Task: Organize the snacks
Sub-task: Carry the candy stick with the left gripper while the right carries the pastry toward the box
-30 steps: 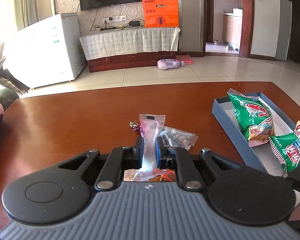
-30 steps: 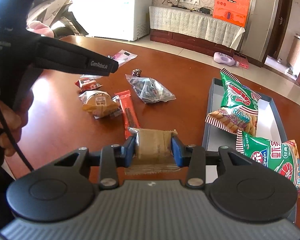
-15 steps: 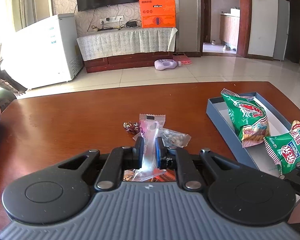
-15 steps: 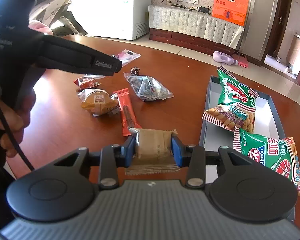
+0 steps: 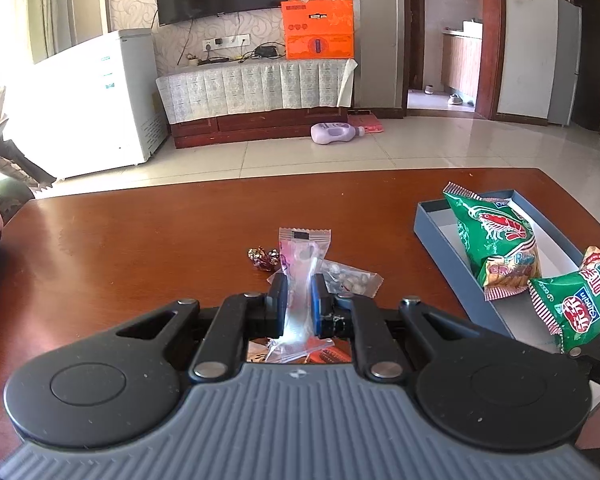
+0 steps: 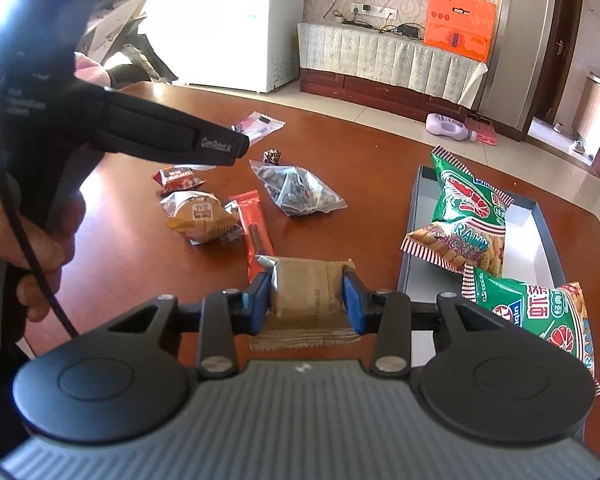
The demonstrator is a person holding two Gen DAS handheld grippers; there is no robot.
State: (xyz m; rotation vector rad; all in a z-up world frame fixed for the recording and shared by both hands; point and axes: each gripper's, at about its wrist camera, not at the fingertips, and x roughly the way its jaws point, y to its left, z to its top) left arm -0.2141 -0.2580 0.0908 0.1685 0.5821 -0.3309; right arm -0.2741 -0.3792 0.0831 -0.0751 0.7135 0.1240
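Looking maybe a third done: two green cracker bags [image 6: 472,216] already sit in the blue box [image 6: 540,216] on the desk [image 5: 140,240]. Left tool [image 5: 298,300] is pinching a thin pink see-through packet [image 5: 300,264], right tool [image 6: 310,300] is clamped on a brown wrapped bar [image 6: 308,292], both held above the desk. Left over on the wood: a bun pack [image 6: 198,216], red stick [image 6: 254,228], seed bag [image 6: 300,192], small red pack [image 6: 178,178] and a foil candy [image 6: 272,156].
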